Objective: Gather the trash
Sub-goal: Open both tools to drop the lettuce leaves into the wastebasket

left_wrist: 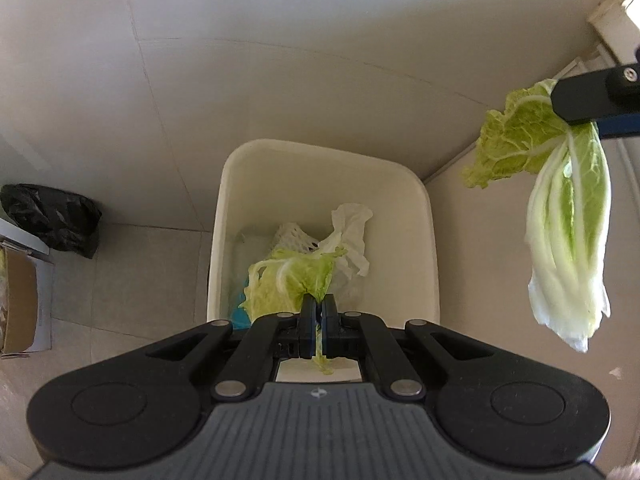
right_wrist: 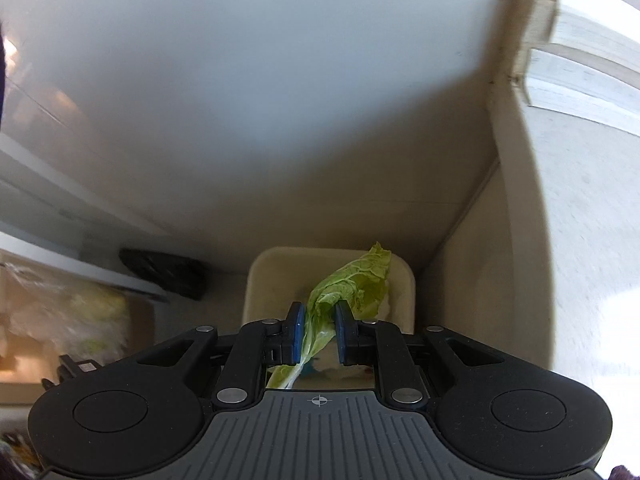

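Observation:
A cream waste bin stands on the floor against the wall, holding crumpled paper, netting and other scraps. Directly above its opening, my left gripper is shut on a thin green cabbage leaf that hangs down into the bin. At the right of the left wrist view a bigger cabbage leaf dangles from my right gripper's fingers. In the right wrist view the same bin lies below my right gripper, shut on that cabbage leaf.
A black plastic bag lies on the floor left of the bin, with an open cardboard box nearer. Walls meet in a corner right of the bin. A white door frame rises at the right.

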A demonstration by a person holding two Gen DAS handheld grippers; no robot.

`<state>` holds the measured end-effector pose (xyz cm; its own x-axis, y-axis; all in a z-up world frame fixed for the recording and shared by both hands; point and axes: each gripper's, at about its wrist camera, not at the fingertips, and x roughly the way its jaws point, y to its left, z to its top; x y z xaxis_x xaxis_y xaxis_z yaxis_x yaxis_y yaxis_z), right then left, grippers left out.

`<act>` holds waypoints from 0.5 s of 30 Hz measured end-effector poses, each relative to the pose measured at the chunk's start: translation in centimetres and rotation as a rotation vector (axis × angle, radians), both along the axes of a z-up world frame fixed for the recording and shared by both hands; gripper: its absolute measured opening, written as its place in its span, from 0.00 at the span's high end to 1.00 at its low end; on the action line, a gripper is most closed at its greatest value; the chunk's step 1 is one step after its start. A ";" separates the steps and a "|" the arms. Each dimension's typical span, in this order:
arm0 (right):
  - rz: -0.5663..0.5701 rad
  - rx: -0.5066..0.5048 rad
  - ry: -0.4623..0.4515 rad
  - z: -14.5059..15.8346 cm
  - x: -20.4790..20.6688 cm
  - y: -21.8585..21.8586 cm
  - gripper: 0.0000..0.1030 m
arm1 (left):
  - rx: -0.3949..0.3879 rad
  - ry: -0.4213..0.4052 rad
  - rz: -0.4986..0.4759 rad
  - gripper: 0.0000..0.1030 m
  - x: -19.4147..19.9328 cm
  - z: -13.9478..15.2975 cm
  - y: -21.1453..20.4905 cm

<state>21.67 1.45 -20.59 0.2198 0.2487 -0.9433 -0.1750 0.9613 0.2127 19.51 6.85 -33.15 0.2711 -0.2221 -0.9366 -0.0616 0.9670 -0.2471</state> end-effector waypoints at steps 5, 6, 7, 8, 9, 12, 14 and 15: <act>-0.006 -0.001 0.007 -0.1 0.3 0.2 0.80 | 0.019 0.011 -0.016 0.97 0.2 -0.5 -0.3; -0.008 0.006 0.014 -0.2 0.2 0.3 0.80 | 0.021 0.011 -0.009 0.93 0.3 -0.7 -0.4; -0.011 0.013 0.023 -0.3 0.2 0.2 0.78 | 0.034 0.011 0.000 0.81 0.4 -0.7 -0.3; -0.014 0.026 0.031 0.0 0.3 -0.4 0.69 | 0.044 0.012 0.007 0.76 0.4 -0.8 -0.3; -0.017 0.037 0.034 0.2 0.3 -0.5 0.63 | 0.046 0.013 0.006 0.70 0.4 -0.9 -0.4; -0.013 0.058 0.017 0.6 -0.2 -0.3 0.41 | 0.057 0.020 -0.012 0.60 0.5 -1.0 -0.7; -0.004 0.062 0.017 0.7 -0.4 -0.1 0.41 | 0.063 0.017 -0.017 0.55 0.4 -1.0 -0.9; -0.001 0.064 0.017 0.8 -0.5 -0.2 0.41 | 0.064 0.019 -0.018 0.52 0.4 -1.0 -1.0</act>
